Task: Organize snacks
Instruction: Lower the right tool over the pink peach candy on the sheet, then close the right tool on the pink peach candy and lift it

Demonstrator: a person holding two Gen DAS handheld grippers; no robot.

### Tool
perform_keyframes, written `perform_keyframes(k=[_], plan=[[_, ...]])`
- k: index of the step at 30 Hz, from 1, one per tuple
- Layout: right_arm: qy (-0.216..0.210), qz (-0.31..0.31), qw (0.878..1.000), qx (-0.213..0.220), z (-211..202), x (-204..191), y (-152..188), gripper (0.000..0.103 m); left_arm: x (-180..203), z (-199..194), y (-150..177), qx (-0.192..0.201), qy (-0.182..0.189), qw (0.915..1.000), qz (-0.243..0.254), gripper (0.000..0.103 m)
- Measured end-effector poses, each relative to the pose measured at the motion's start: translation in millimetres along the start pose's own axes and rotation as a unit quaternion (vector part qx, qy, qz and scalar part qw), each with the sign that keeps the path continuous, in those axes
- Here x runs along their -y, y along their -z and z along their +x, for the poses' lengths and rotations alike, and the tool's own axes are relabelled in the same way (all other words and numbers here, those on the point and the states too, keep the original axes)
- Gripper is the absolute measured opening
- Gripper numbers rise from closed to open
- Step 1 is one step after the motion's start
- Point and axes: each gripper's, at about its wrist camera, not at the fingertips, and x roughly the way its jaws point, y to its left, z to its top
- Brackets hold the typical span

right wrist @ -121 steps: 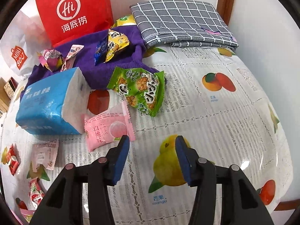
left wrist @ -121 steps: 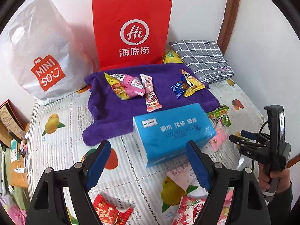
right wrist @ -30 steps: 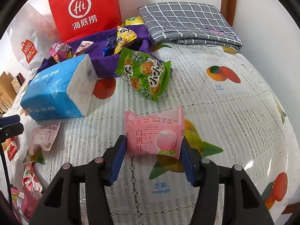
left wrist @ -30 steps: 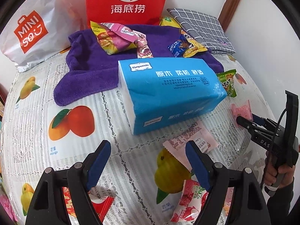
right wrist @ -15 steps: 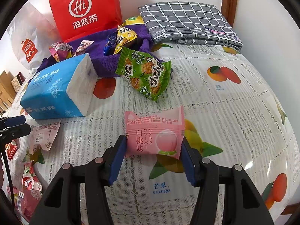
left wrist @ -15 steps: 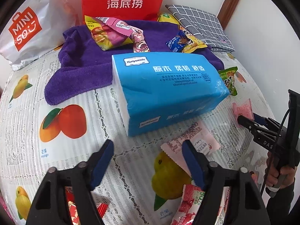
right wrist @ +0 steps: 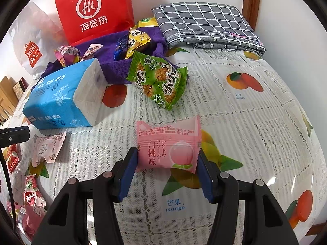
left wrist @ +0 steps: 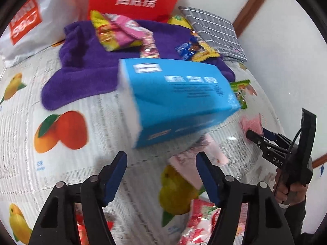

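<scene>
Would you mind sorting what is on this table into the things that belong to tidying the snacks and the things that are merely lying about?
Belongs to the job:
- pink peach snack, clamped in the right gripper
- green snack packet
- snacks on the purple towel
- pale pink packet ahead of the open left gripper

Lying about:
- blue tissue pack
- red paper bag
- white bag
- grey checked cloth

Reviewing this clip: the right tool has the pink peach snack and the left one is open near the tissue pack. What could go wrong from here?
1. The right tool pinches only the lower end of the pink peach snack; the slick wrapper might slip or twist out in transit.
2. The left tool is open, nothing between its fingers, close to the blue tissue pack; reaching on for the pale pink packet partly under the pack could shove it into the purple towel.
</scene>
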Motion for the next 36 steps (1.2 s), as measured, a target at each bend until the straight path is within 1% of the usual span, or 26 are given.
perform_keyframes(k=[6,10,13,16,19,23,26,28,30,36], plan=[[-0.005,-0.009,1.0,-0.001,0,1,0,0.056,37,21,-5,-0.016,-0.018,0.9973,0.069,0.073],[-0.004,-0.018,1.0,-0.004,-1,2,-2,0.056,46,31,-8,-0.026,-0.012,0.9961,0.083,0.074],[-0.006,-0.017,1.0,-0.002,-3,3,-2,0.056,50,34,-7,-0.02,-0.023,0.9949,0.096,0.074],[-0.007,-0.015,1.0,-0.002,-4,5,-1,0.055,52,35,-6,-0.015,-0.03,0.994,0.104,0.072],[-0.007,-0.011,1.0,-0.006,-4,8,-1,0.055,54,34,-4,-0.015,-0.032,0.993,0.113,0.065],[0.0,-0.009,1.0,-0.005,-8,12,-2,0.055,50,29,-4,-0.016,-0.023,0.9943,0.103,0.062],[0.001,-0.004,1.0,-0.004,-10,15,-1,0.055,46,26,-1,-0.015,-0.025,0.9952,0.094,0.061],[0.001,-0.001,1.0,-0.002,-13,18,-1,0.055,44,23,2,-0.011,-0.029,0.9952,0.093,0.059],[0.002,0.002,1.0,0.0,-15,19,-1,0.055,42,18,3,-0.004,-0.037,0.9955,0.087,0.059],[0.002,0.007,1.0,0.009,-26,17,-2,0.054,40,-1,5,0.016,-0.038,0.9966,0.071,0.059]])
